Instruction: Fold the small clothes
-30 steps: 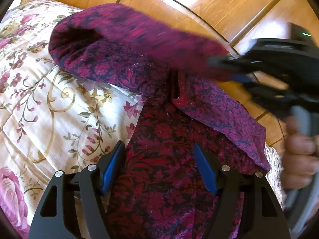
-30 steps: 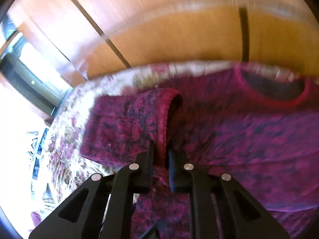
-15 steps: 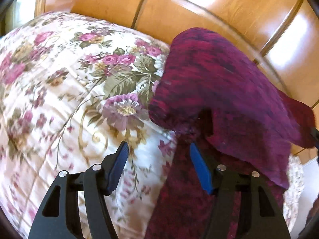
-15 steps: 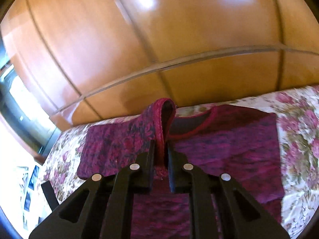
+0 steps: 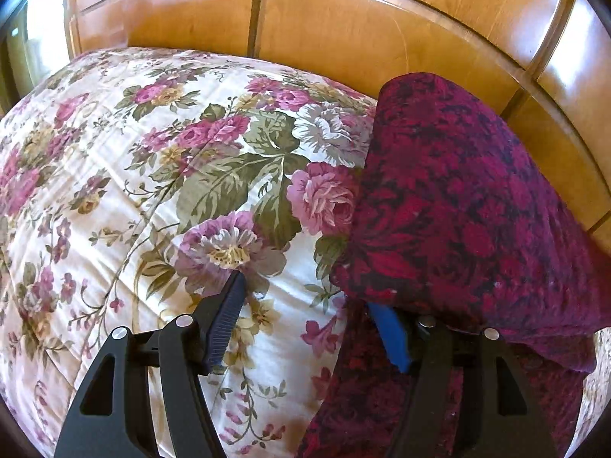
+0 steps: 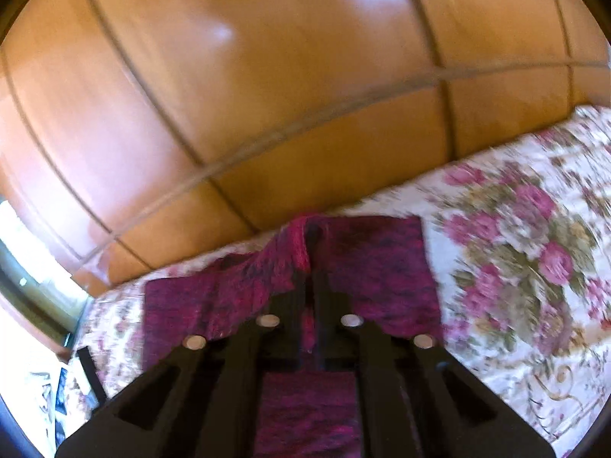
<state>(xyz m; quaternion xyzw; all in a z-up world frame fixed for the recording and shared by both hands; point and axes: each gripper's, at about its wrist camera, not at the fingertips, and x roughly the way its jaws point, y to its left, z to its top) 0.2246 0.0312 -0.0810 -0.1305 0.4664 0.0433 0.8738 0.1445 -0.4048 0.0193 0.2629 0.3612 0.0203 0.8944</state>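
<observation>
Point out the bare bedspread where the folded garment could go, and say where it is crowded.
Free: the floral bedspread left of the purple garment, up to the wooden headboard. In the right wrist view, bare bedspread lies right of the garment too. Crowded: around the open left gripper, whose right finger the cloth drapes, and the right gripper, shut on the garment's edge.

From where I sit, the left wrist view is bright and sharp, with warm daylight glaring in pale patches off the wooden panelling (image 5: 382,38) and the floral quilt (image 5: 114,191) evenly lit. The right wrist view is smeared by motion blur (the quilt's flowers streak), and its lower left corner is blown out white. Both views bow hard at the edges, corners black.
</observation>
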